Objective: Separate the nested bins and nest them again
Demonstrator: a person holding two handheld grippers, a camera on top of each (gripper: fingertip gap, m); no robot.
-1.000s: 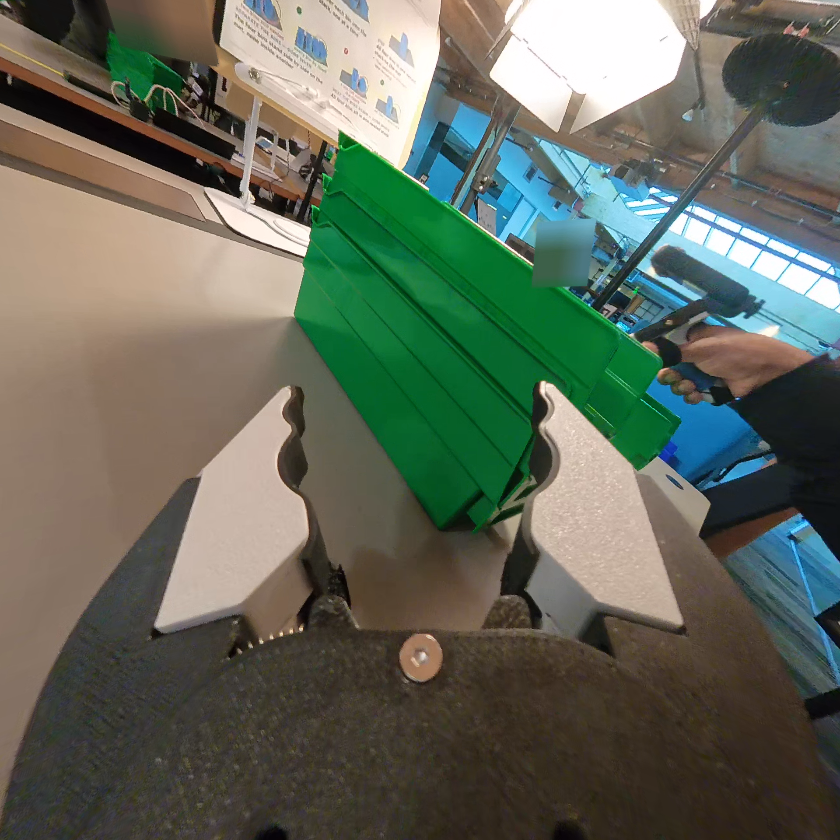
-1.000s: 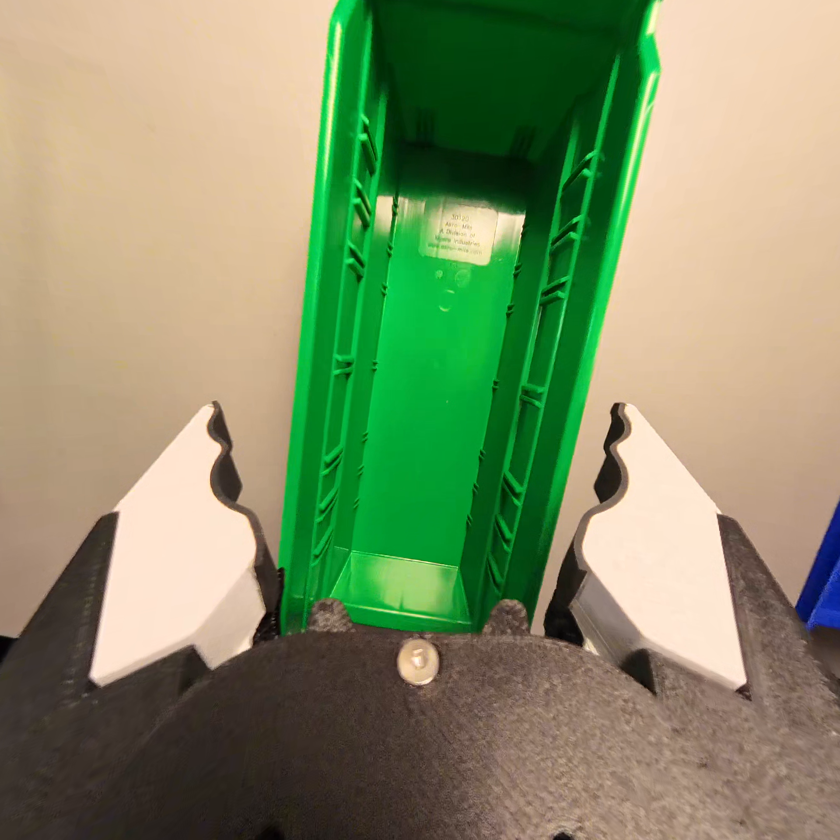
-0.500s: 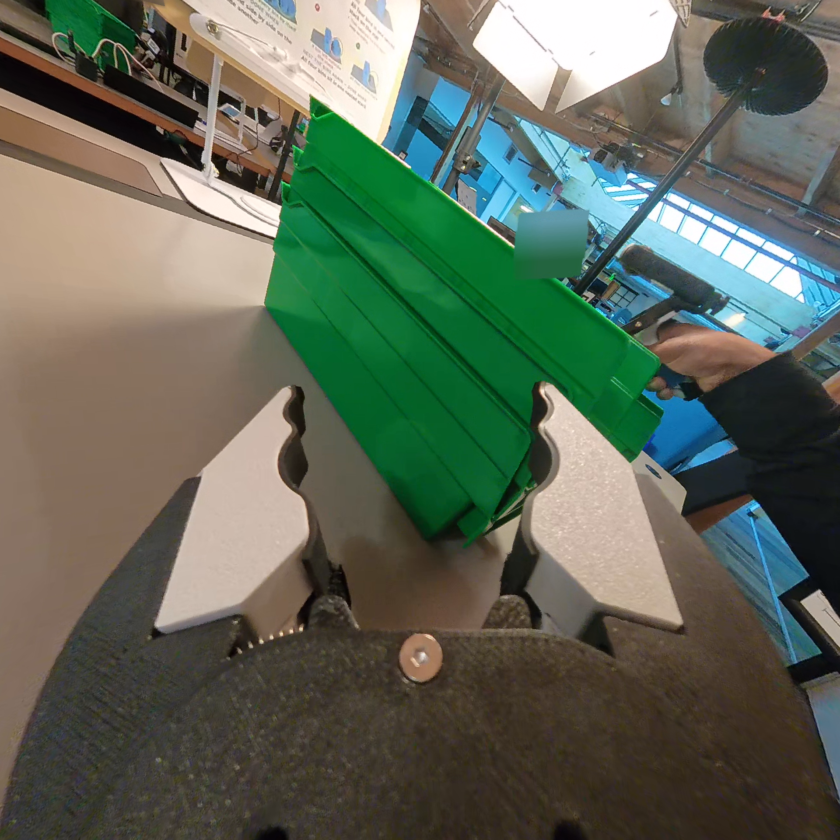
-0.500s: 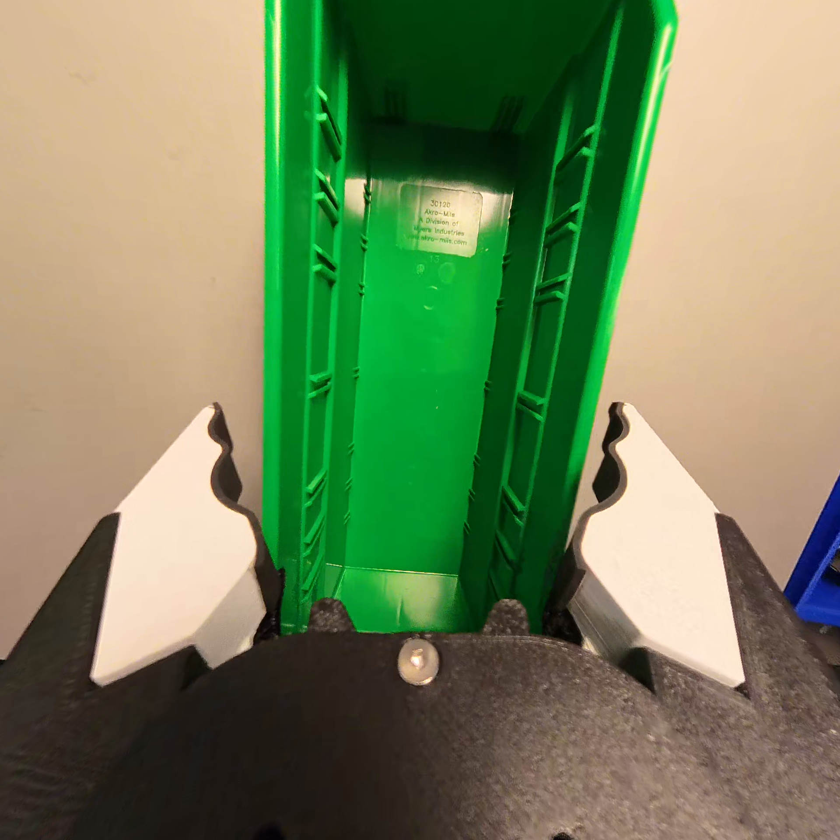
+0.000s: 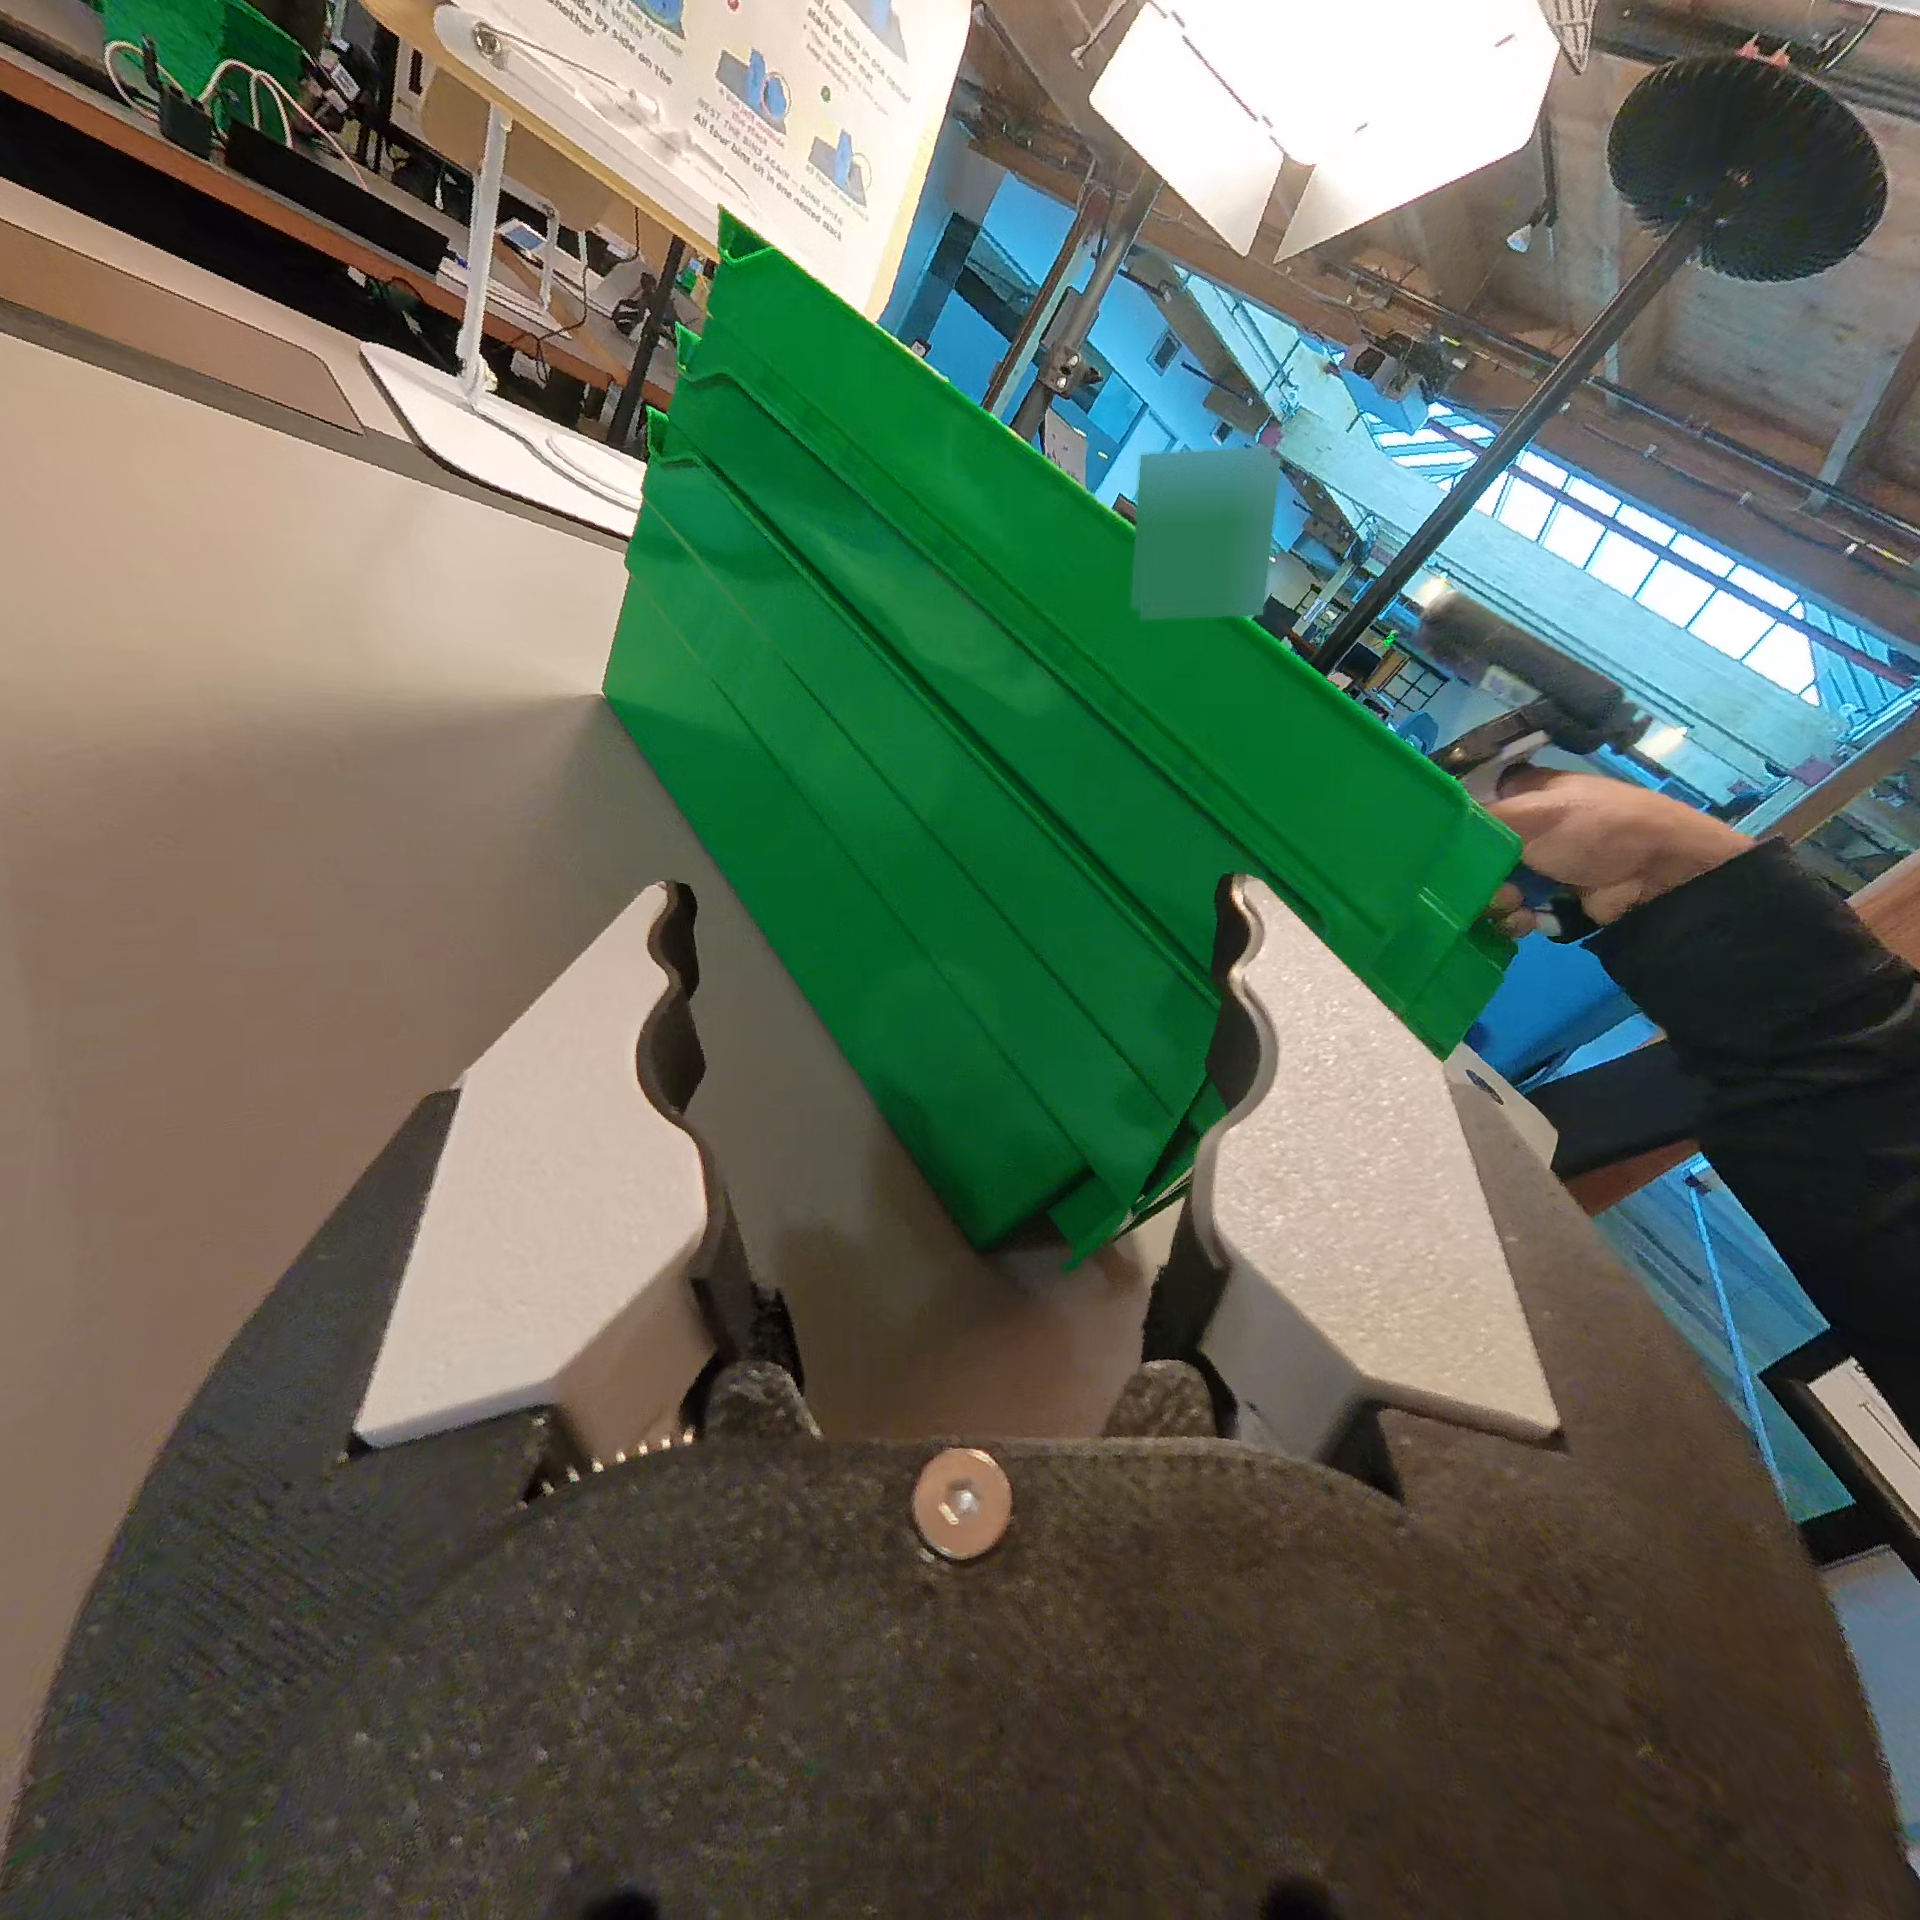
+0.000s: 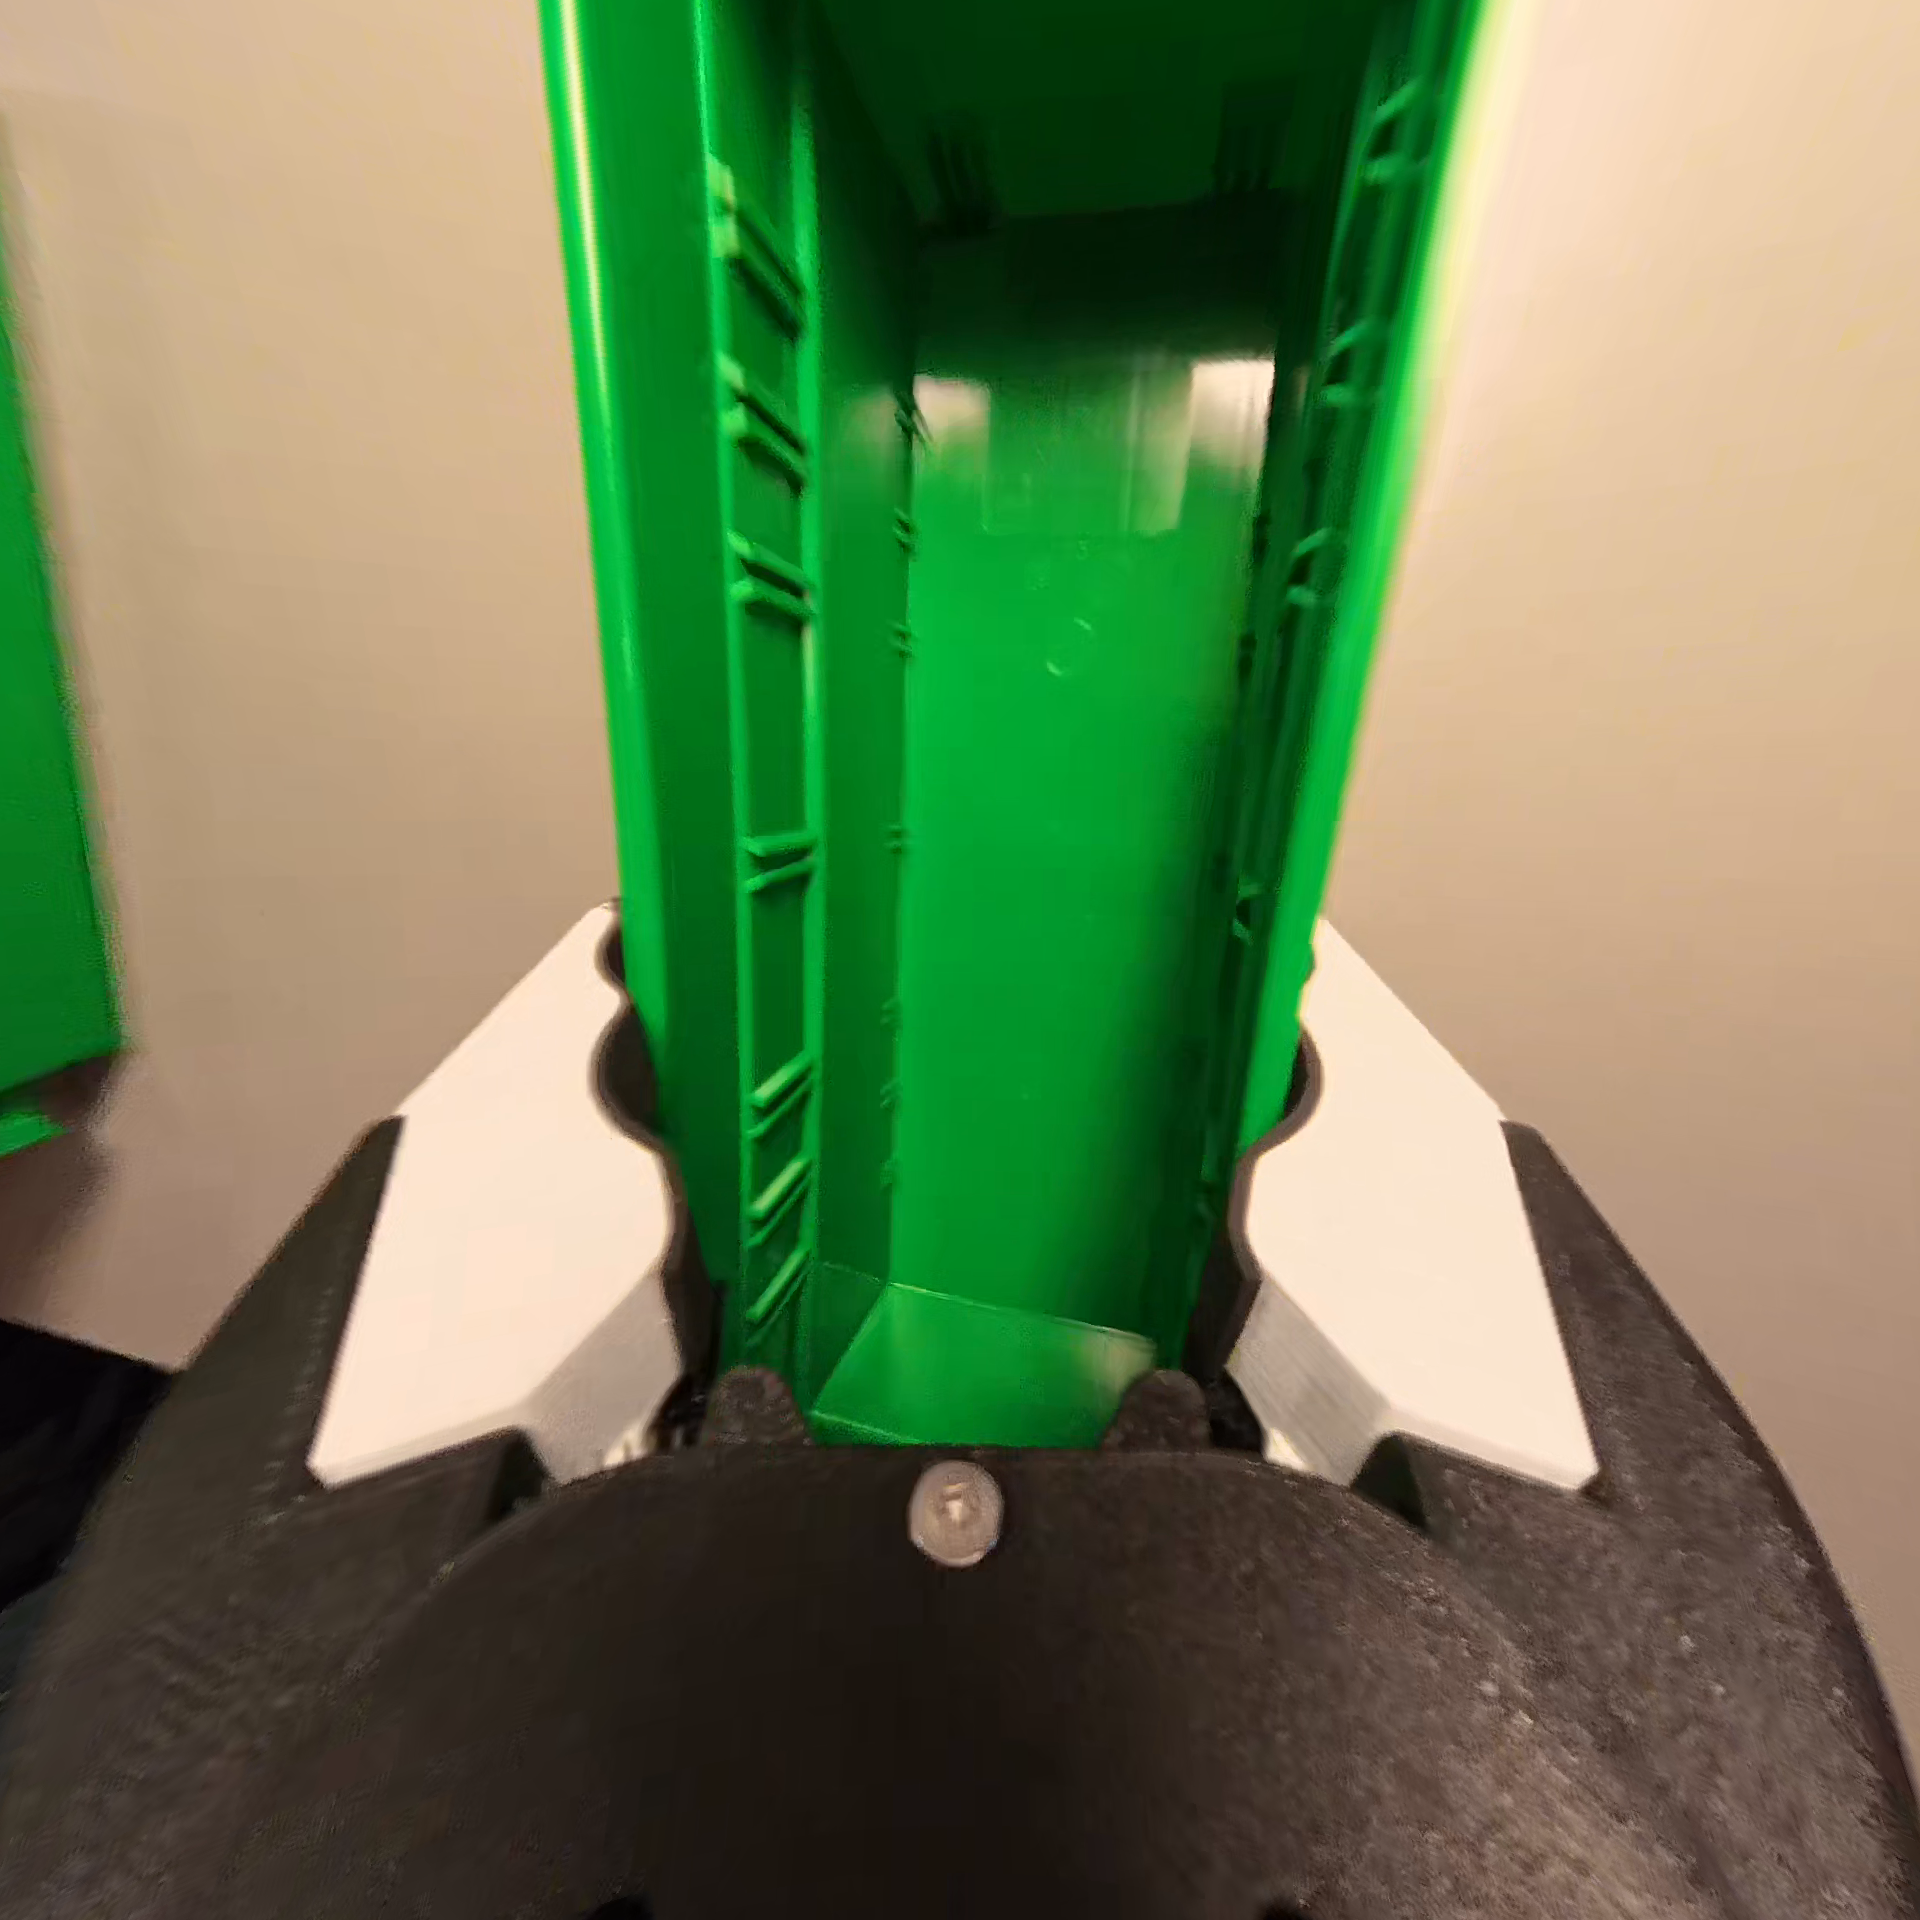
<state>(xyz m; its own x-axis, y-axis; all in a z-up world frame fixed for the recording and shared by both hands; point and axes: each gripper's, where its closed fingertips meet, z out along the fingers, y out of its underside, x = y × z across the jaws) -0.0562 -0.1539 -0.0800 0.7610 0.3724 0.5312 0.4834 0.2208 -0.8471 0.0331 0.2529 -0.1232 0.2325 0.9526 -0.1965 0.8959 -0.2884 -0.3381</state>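
My right gripper is clamped across the near end of a long green bin, one white finger against each outer side wall, the dark pads pressed onto the plastic on both sides. I am looking down into the bin's open top along its length; its ribbed inner walls run away from me toward the far end wall. To either side of it the beige table is bare, so there is room to swing right. On the left another green edge cuts into view, blurred, which narrows the room on that side.

My left gripper is spread wide and grips nothing. It sits low over the table, angled up at the stack of green bins. The stack's near lower corner reaches in between the fingers, close to the right finger; I cannot tell whether it touches. The left finger stands well apart from the plastic, with bare table between. The stack is tilted, its far end low by the table and its long stepped rims rising to the right.

At the raised right end a hand in a dark sleeve holds the other gripper's handle, just beside the top bin's corner. Beyond the stack, a white sign stand sits at the far table edge, and a bright lamp hangs above.
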